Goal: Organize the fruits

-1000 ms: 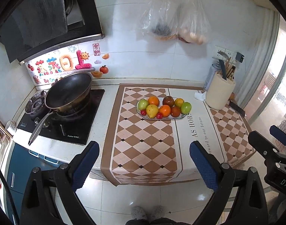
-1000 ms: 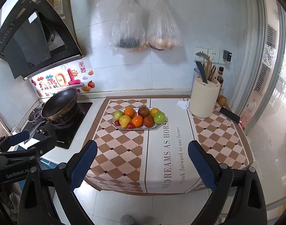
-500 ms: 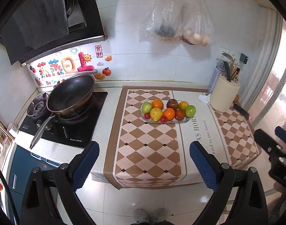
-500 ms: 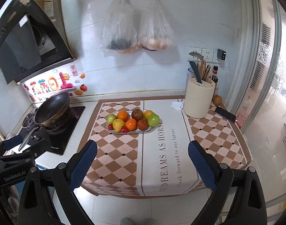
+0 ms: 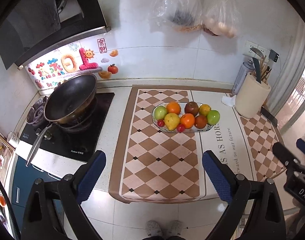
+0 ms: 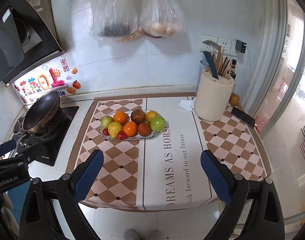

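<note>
In the left wrist view, the left tool (image 5: 153, 177) is wide open; its two blue pads hold nothing and touch nothing; it hangs in the air at the near edge of the desk (image 5: 120, 92). The plate (image 5: 209, 127) sits in the middle of the checked cloth (image 5: 162, 160), well apart from the tool; it is full of fruit; there is a green apple (image 5: 160, 112), an orange (image 5: 173, 108), a yellow pear (image 5: 171, 121), a dark red apple (image 5: 191, 108) and two small red fruits at the front. This view shows more of the stove side; a black pan (image 5: 71, 99) sits tilted on the burner; the blue cupboard below shows too; part of the right tool (image 5: 292, 156) peeks in at the far right edge.

In the right wrist view, the right tool (image 6: 151, 175) is wide open too; it holds nothing and touches nothing; it hangs over the near part of the cloth (image 6: 232, 150). The plate (image 6: 155, 135) lies ahead and a little to the left. This view shows more of the window side; the cream holder (image 6: 213, 100) stands on the cloth, with a knife and sticks in it; a black phone (image 6: 242, 117) lies just beside it; one small brown fruit (image 6: 234, 99) sits behind the holder, away from the plate. Two clear bags (image 6: 138, 14) hang on the wall; one has round pale things in it; the other has something dark. The left tool (image 6: 6, 150) shows at the left edge.
</note>
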### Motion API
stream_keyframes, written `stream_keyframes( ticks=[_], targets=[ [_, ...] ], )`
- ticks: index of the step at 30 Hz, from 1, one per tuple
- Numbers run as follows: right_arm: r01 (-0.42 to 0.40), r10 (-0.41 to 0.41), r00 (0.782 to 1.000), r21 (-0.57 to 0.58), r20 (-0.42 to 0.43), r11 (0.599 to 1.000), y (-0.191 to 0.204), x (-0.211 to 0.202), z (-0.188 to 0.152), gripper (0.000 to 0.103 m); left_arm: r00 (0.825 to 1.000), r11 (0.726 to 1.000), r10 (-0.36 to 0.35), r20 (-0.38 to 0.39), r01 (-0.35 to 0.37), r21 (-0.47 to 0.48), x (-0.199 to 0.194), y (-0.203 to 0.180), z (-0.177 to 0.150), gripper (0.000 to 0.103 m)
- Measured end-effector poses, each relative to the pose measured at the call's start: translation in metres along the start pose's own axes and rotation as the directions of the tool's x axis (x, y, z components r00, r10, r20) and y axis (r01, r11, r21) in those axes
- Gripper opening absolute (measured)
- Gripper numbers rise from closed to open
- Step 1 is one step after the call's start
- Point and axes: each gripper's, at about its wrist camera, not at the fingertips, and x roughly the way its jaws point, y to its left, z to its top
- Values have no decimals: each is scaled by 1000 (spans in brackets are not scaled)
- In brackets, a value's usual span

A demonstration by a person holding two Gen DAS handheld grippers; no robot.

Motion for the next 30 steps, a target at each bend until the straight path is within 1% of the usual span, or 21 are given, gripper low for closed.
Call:
stream_keyframes(
  ticks=[5, 10, 22, 30],
  targets=[
    [4, -4, 1000, -1, -18, 1000, 0, 15, 5, 100, 1000, 1000, 8, -19, -8, 0, 13, -4, 7, 99],
    [5, -5, 1000, -2, -22, 1000, 1, 18, 8, 100, 1000, 1000, 2, -28, -2, 1, 18, -7, 8, 99],
    [3, -4, 999, -19, -38, 1000, 9, 21, 6, 100, 999, 1000, -18, -44, 18, -1, 21, -10, 7, 99],
    [-1, 0, 999, -18, -39, 1000, 9, 20, 5, 100, 999, 1000, -13, -39, 13, -9, 19, -6, 7, 99]
  ],
)
